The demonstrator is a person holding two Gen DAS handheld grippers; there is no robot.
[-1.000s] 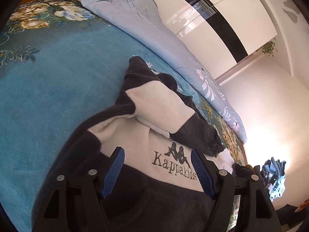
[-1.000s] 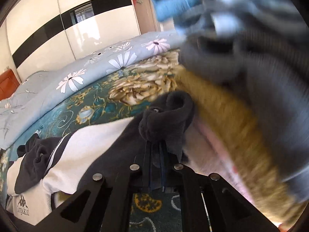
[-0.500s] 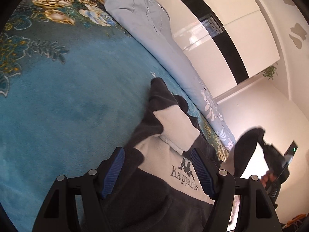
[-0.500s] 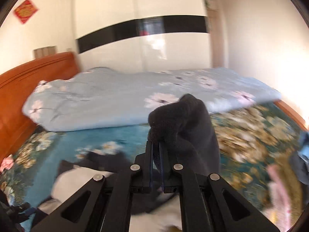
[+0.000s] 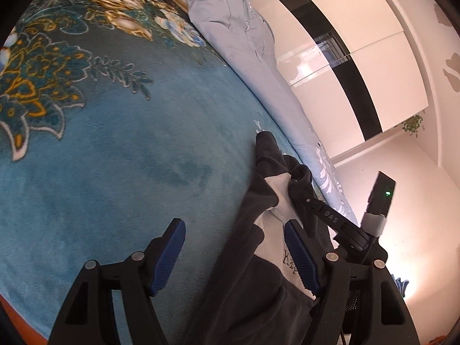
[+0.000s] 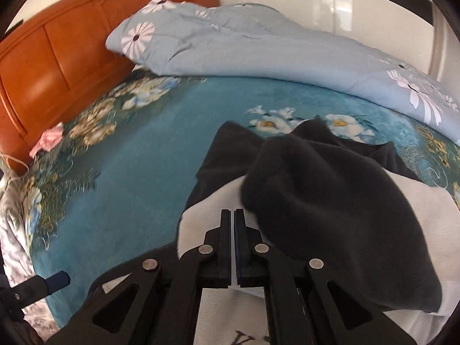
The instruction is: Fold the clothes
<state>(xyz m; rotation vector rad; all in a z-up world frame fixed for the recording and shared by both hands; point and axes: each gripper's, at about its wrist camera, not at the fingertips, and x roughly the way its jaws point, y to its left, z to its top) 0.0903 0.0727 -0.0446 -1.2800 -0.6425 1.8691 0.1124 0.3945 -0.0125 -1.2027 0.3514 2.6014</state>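
Sleeve (image 6: 330, 189) swung over — seemingly beside right tongs (image 6: 232, 215).

free: teal blanket (image 5: 120, 155) left of sweatshirt (image 5: 258, 281) | blocked: rolled quilt (image 6: 273, 54)

One sweatshirt (image 5: 258, 287), one duvet (image 6: 258, 49), perhaps one blanket (image 5: 115, 158).

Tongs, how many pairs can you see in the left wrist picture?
2. The left tongs fill the foreground, jaws apart over the dark and white sweatshirt. The right tongs come in from the right, shut on its dark sleeve.
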